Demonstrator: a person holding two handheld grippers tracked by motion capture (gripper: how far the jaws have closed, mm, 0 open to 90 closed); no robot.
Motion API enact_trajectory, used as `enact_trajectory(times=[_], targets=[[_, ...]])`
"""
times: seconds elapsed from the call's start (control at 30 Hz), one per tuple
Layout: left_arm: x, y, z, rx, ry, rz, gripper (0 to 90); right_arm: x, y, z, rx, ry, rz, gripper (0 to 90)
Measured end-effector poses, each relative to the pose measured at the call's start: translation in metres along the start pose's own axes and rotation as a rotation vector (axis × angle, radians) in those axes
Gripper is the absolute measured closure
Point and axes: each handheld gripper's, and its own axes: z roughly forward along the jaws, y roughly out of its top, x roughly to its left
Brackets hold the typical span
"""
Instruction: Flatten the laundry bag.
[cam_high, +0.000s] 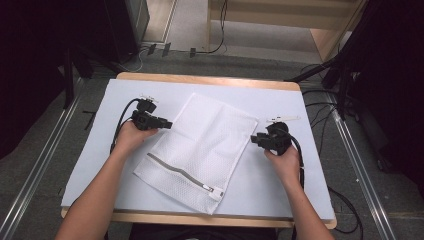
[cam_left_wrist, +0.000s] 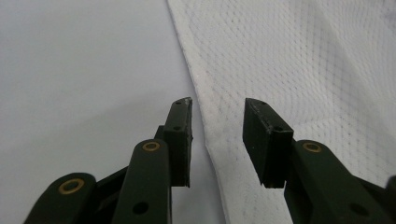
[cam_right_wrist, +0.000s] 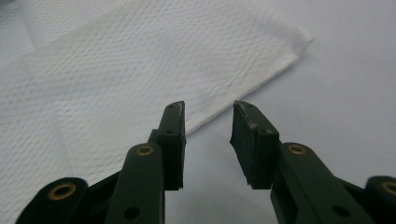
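Observation:
A white mesh laundry bag lies flat and slanted on the table, its grey zipper along the near end. My left gripper sits at the bag's left edge, open; in the left gripper view its jaws straddle the bag's hem, one jaw over the table, one over the mesh. My right gripper is open at the bag's right edge. In the right gripper view its jaws stand just off the bag, near a corner, with bare table between them.
The white table sheet has bare room around the bag, with the wooden table edge at the front. Cables trail from both grippers. Dark stands and floor cables flank the table.

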Motion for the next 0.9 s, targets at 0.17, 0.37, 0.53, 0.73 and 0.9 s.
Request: enact_trajectory(times=[0.17, 0.37, 0.53, 0.73, 0.9], targets=[[0.0, 0.002, 0.008, 0.013, 0.003, 0.005, 63.5, 0.013, -0.009, 0.002, 0.014, -0.005, -0.024, 64.5], [0.0, 0.001, 0.013, 0.007, 0.001, 0.005, 63.8, 0.017, -0.012, 0.014, 0.044, 0.004, -0.02, 62.0], [-0.005, 0.001, 0.015, 0.017, -0.006, 0.031, 68.3, 0.022, -0.011, 0.023, 0.049, 0.011, -0.032, 61.0], [-0.007, -0.001, 0.017, 0.018, -0.012, 0.029, 77.0, 0.029, -0.01, 0.03, 0.043, -0.008, -0.065, 60.4], [-0.007, -0.001, 0.018, 0.019, -0.021, 0.016, 83.7, 0.038, -0.01, 0.033, 0.044, -0.077, -0.137, 68.1]])
